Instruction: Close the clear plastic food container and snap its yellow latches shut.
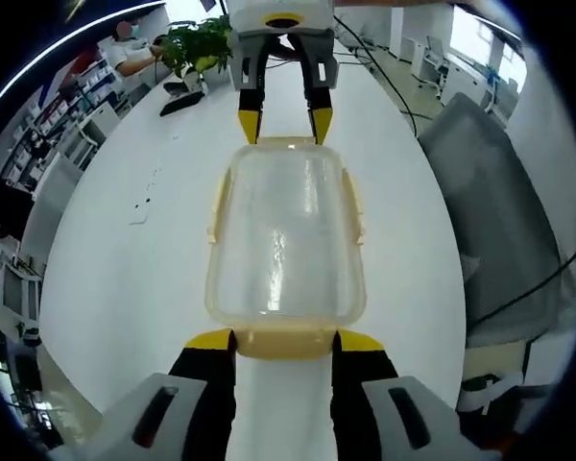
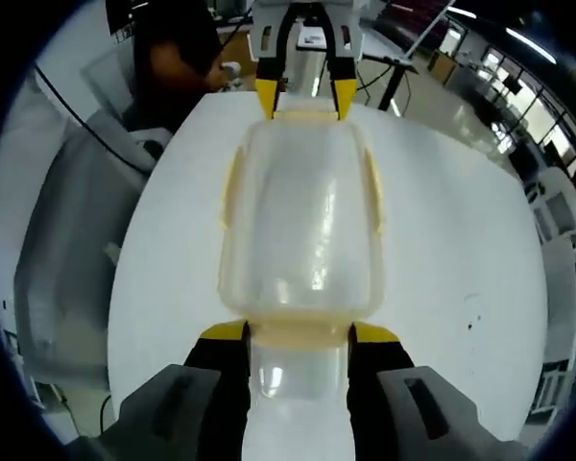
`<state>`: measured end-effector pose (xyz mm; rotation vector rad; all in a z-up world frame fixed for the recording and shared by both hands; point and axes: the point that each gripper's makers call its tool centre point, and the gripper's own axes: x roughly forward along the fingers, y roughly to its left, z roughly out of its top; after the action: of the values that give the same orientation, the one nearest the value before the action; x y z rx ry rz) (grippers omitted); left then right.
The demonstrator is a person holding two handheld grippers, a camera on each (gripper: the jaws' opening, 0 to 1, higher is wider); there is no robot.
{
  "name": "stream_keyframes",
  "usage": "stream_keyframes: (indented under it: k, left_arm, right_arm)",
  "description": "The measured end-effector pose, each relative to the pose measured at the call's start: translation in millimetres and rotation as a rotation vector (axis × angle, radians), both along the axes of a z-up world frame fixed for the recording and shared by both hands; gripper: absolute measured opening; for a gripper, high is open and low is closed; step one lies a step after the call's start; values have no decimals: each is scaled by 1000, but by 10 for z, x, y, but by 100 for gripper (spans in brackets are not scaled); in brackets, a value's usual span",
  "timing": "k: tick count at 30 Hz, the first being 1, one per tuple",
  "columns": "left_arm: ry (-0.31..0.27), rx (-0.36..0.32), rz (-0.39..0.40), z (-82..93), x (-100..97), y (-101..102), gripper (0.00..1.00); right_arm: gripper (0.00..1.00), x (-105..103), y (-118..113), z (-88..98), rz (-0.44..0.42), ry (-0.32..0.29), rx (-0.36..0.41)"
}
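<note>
The clear plastic container point(image 1: 286, 235) lies lengthwise on the white table point(image 1: 125, 250) with its lid on and pale yellow latches along its sides. My left gripper point(image 1: 286, 340) is open, its yellow-tipped jaws flanking the near end latch point(image 1: 286, 342) and close against its edges. At the far end, the right gripper point(image 1: 286, 123) stands astride the other end latch point(image 1: 286, 143). In the right gripper view the same container point(image 2: 302, 230) runs away from my open right gripper point(image 2: 300, 333), whose jaws flank its end latch point(image 2: 300, 331). The left gripper point(image 2: 305, 96) sits at the opposite end.
A potted plant point(image 1: 197, 43) and a dark keyboard point(image 1: 180, 101) sit far down the table, near a seated person point(image 1: 134, 48). A grey chair point(image 1: 494, 221) stands beside the table edge. Another grey chair point(image 2: 82, 240) and a person point(image 2: 178, 58) show beyond the table.
</note>
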<state>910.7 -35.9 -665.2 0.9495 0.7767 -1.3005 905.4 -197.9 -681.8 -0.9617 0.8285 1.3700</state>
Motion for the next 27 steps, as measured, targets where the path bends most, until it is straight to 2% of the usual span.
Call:
stream_keyframes:
  k: [7, 21, 27]
  left_arm:
    - [4, -15, -23, -6, 13, -255, 32]
    - [4, -41, -34, -109, 44, -637, 32]
    - [8, -57, -23, -218, 90, -780, 32]
  right_arm:
    - [35, -34, -209, -79, -17, 14, -12]
    - [36, -21, -577, -80, -19, 30, -10]
    - [36, 35, -721, -105, -9, 29, -30]
